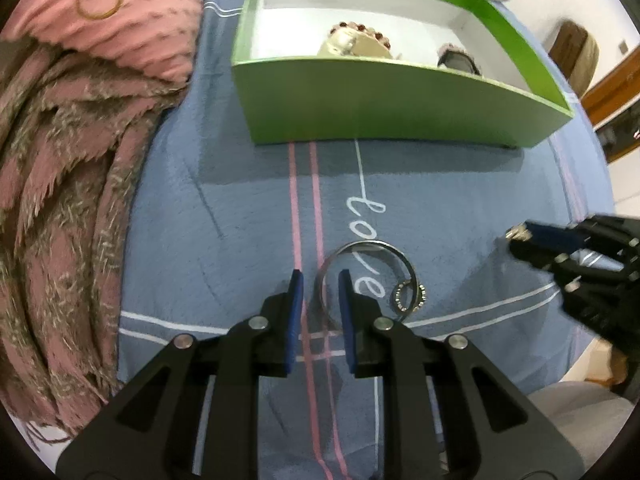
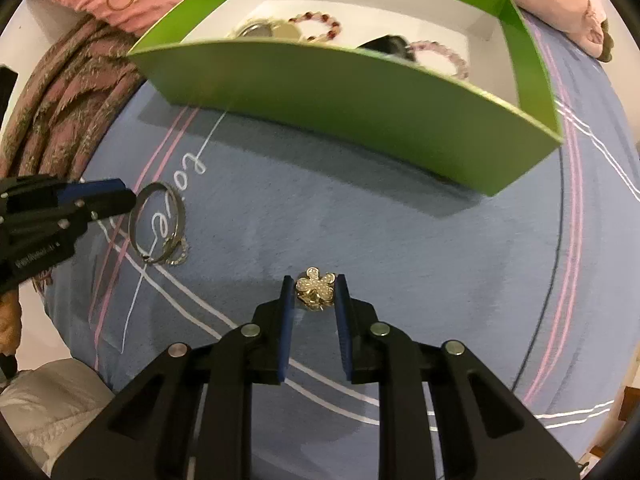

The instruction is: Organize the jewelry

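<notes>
Green box point(image 2: 360, 120) sits straight ahead of both grippers w/ beads and other bits already inside, so that's prob where stuff goes.

Right gripper point(image 2: 314, 292): jaws nearly together around the gold flower brooch point(image 2: 315, 287), pads look like they touch its sides, so it reads as clamped on it, down on the blue bedsheet point(image 2: 420, 260).

Left gripper point(image 1: 320, 284): jaws a little apart, not gripping. One pad sits inside the silver bangle point(image 1: 368, 276), the other just outside it, so the rim is between them but loose. Small sparkly ring point(image 1: 408, 298) is touching the bangle on its far side from the tool.

Risks imo: brooch is lumpy and pinched only at the pad tips, so it could pop out or twist on the lift. Bangle is thin and flat on soft fabric, so the pads may slide off the rim or snag the sheet. Closing on it could also drag the ring along.

In the way: the box's near wall is tall, both need to clear it. Pink scarf point(image 1: 60, 200) and pillow point(image 1: 140, 20) lie off to the left gripper's outer side, not blocking.
</notes>
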`<state>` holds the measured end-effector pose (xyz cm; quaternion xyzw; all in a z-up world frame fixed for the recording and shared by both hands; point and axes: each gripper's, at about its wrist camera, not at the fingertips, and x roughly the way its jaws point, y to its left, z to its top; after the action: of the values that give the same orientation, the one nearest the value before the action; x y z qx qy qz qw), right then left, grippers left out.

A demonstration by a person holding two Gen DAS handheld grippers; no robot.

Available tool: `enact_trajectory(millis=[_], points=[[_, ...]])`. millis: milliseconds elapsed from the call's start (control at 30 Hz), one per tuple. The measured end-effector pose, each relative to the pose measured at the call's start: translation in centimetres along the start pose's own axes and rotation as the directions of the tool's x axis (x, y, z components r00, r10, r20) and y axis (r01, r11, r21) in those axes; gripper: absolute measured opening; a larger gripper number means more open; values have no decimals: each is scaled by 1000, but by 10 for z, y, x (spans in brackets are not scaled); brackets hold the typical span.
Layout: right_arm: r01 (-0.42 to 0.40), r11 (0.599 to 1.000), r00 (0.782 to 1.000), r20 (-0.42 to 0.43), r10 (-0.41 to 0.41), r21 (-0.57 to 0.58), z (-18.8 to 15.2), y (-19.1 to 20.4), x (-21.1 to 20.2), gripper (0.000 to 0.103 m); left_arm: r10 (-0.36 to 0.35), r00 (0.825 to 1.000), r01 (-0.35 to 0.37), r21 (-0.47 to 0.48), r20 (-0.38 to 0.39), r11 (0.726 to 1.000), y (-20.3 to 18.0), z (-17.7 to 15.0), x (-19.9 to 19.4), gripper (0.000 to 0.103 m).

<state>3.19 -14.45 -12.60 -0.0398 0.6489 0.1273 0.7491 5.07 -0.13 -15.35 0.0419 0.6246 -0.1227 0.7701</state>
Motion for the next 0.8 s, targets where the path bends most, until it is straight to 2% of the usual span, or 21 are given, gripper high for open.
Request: enact_trajectory(millis=[267, 367, 433, 800], points=[[-22, 995, 999, 34, 19, 96, 0, -47, -32, 20, 22, 998, -19, 58, -53, 998, -10, 11, 13, 12], [-39, 990, 999, 34, 35, 133, -4, -66, -39, 20, 8, 998, -3, 70, -68, 998, -16, 18, 15, 4], [-40, 988, 999, 24, 37, 149, -3, -72, -37, 20, -10, 998, 15, 65, -70, 998, -15, 21, 14, 4], [-86, 981, 996, -3, 88, 173, 5, -67, -18, 20, -82, 996, 82, 19, -35, 996, 10, 40, -9, 3]])
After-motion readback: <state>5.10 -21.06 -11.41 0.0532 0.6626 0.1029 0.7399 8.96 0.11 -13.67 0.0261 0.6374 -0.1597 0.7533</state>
